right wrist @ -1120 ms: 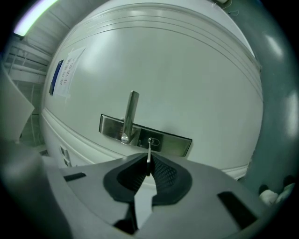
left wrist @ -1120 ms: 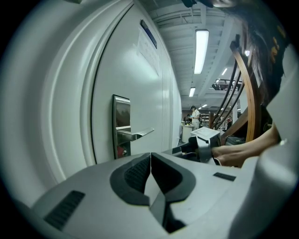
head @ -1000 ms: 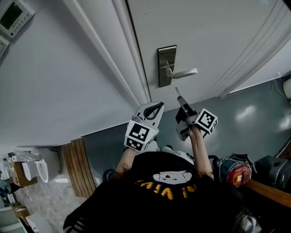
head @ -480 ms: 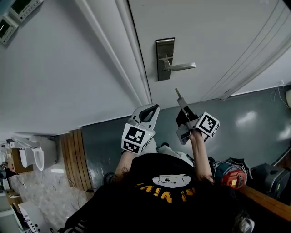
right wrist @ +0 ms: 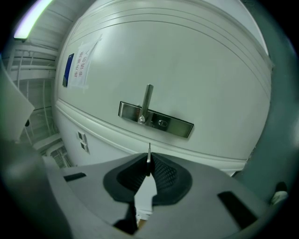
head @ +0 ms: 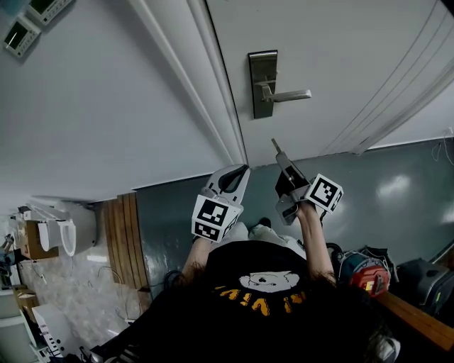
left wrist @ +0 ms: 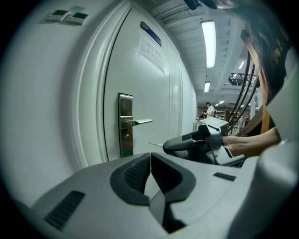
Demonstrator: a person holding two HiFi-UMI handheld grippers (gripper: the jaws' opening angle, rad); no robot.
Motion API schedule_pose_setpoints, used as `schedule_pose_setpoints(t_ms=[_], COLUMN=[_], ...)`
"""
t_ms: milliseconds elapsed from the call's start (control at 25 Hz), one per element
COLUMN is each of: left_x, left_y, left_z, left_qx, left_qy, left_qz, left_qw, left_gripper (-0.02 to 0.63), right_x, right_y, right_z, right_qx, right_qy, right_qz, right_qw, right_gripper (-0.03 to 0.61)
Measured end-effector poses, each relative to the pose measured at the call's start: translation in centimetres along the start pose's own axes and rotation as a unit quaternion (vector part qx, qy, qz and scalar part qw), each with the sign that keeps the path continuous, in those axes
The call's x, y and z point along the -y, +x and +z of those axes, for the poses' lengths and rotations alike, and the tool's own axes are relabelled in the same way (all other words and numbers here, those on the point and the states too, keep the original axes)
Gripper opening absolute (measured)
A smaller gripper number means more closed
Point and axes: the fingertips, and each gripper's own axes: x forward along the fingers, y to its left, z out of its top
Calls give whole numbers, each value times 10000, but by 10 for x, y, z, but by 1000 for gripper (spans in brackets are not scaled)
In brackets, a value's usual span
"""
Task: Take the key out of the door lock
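The metal lock plate [head: 263,84] with its lever handle [head: 287,95] sits on the white door [head: 333,49]. My right gripper [head: 278,150] is shut on a thin key [head: 274,144], held clear of the door below the plate. In the right gripper view the key [right wrist: 149,154] sticks out from between the pads [right wrist: 159,173] and points at the plate [right wrist: 177,126], whose keyhole [right wrist: 161,123] is bare. My left gripper [head: 242,171] hangs beside it, shut with nothing in it; in its own view the pads [left wrist: 135,173] meet, and the right gripper [left wrist: 191,142] shows to the right.
The door frame [head: 206,85] runs along the left of the door, with a white wall [head: 92,106] beyond it. Wall panels [head: 32,21] sit at the upper left. A red tool [head: 369,273] and bags lie on the grey floor [head: 390,184] at right. Wooden boards [head: 124,241] lean at left.
The gap between the key's tip and the lock plate has grown a little. The head view has shifted. Both grippers stay shut, side by side.
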Motion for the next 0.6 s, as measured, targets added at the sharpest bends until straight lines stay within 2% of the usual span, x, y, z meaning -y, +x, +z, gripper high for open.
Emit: schedule_pose_setpoints(t_ms=[360,600], left_x=[-8,-23], left_y=[-23,-59], left_z=[-8,-20], left_qx=[0,45], left_qy=[-39,-113], left_qz=[133,362], left_qw=[9999,9993], left_gripper=[9,9], right_x=[-7,-23], right_y=[7,12], right_z=[-20,-56], right_qx=[-141,-340], right_qy=[-50,-134], right_qz=[-18,42], right_qw=[9999,9993], right_gripper=[21,21])
